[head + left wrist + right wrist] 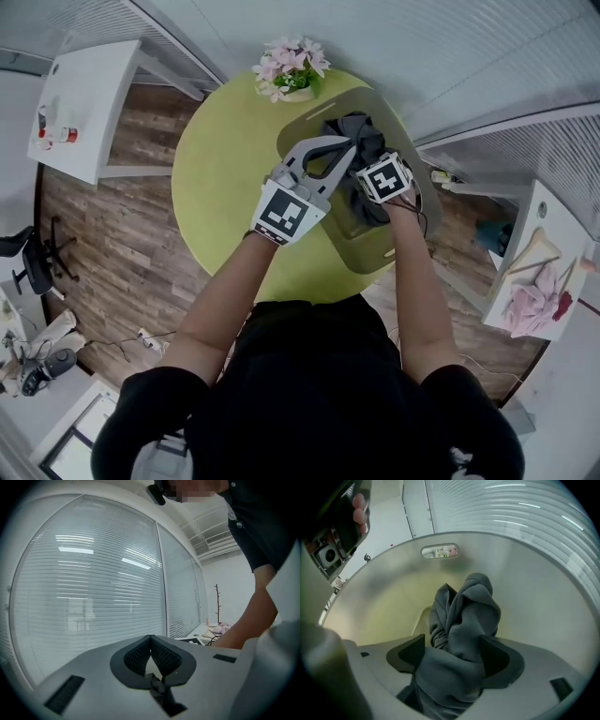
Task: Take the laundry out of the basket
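Note:
A grey laundry basket [375,259] stands on the round yellow-green table [225,178]. Dark grey laundry [362,134] lies bunched inside it. In the right gripper view my right gripper [452,641] reaches down into the basket [534,583]. Its jaws stand wide apart with the grey cloth [464,620] bulging up between them, and the pads do not pinch it. Its marker cube [386,178] shows over the basket in the head view. My left gripper [349,148] hovers over the basket's left rim, next to the laundry. It is shut [151,639] with nothing between the pads.
A pot of pink flowers [292,70] stands at the table's far edge, just behind the basket. A white side table [80,103] is at the far left. Another at the right holds pink cloth [536,305] and hangers. Window blinds [93,583] fill the left gripper view.

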`<state>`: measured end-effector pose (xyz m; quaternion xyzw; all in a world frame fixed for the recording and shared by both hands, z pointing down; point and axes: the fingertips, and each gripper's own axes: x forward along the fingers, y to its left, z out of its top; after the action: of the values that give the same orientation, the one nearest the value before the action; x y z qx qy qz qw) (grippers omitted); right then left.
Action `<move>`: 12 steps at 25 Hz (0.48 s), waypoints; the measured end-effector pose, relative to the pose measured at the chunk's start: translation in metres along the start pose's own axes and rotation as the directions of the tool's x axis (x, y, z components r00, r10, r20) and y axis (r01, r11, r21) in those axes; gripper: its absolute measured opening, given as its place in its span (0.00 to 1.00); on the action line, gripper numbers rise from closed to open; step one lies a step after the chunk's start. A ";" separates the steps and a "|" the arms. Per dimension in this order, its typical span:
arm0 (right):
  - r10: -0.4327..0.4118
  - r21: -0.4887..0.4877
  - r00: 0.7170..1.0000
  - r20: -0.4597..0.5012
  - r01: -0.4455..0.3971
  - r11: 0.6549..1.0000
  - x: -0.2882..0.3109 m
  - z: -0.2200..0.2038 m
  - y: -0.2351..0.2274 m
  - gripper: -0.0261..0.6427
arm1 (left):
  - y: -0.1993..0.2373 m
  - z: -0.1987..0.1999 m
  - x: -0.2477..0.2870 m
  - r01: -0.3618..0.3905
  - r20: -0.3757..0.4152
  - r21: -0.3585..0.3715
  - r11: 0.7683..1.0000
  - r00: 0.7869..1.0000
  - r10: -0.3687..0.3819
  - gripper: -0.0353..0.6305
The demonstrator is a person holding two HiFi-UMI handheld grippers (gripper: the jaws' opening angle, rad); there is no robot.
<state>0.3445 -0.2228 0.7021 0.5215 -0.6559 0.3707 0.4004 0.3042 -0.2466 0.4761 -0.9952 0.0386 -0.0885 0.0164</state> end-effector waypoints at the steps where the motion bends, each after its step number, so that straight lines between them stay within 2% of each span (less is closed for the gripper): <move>1: 0.007 0.002 1.000 -0.008 -0.007 1.000 0.006 -0.002 -0.001 0.58 | 0.001 -0.001 0.001 -0.001 -0.003 -0.005 1.000 1.000 0.001 0.07; 7: 0.026 0.000 0.998 -0.064 -0.026 1.000 0.032 -0.010 -0.003 0.62 | 0.007 -0.004 0.013 -0.002 -0.005 0.002 1.000 1.000 0.002 0.07; 12: 0.005 -0.033 0.995 -0.096 -0.008 0.999 0.050 -0.019 -0.005 0.66 | 0.011 -0.006 0.021 -0.010 -0.009 0.002 1.000 1.000 0.010 0.07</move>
<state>0.3451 -0.2254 0.7554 0.4944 -0.6437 0.3856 0.4387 0.3226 -0.2589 0.4850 -0.9946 0.0437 -0.0927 0.0174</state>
